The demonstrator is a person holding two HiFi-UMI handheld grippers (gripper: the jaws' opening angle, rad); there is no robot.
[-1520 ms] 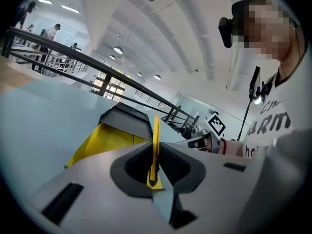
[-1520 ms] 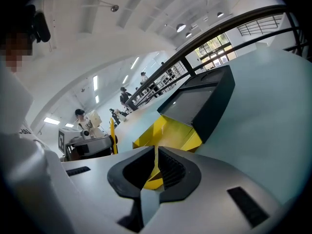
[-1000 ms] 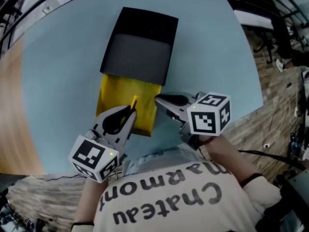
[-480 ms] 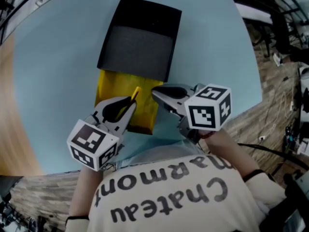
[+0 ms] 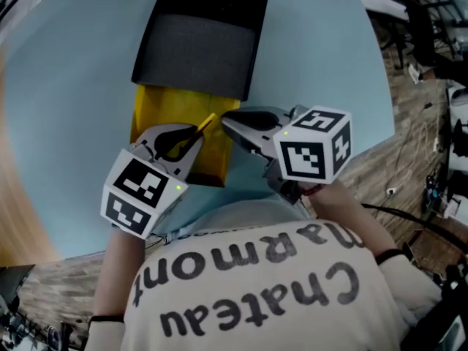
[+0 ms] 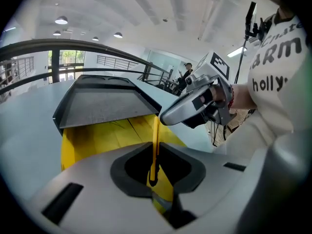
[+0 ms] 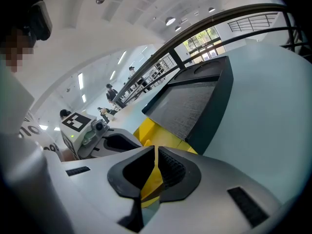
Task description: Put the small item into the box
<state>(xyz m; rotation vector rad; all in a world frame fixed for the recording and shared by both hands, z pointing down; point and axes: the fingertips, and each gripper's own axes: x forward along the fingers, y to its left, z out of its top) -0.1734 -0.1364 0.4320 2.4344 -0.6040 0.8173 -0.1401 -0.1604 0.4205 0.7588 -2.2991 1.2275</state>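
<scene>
Head view, left gripper (image 5: 196,134) clamped on thin yellow stick (image 5: 206,125) above uncovered near end of yellow box (image 5: 157,108), right gripper (image 5: 228,119) pinching box's right wall, black lid (image 5: 197,50) covering far part, pale blue table (image 5: 73,86), shirt (image 5: 256,291) print reads "Chateau Marmont", "holly" in left gripper view.

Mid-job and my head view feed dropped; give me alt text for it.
From above, the left claw pinches a thin yellow strip over a shallow yellow tray that juts from a flat black sleeve on a pale blue table. The right claw is closed on the tray's right wall.
</scene>
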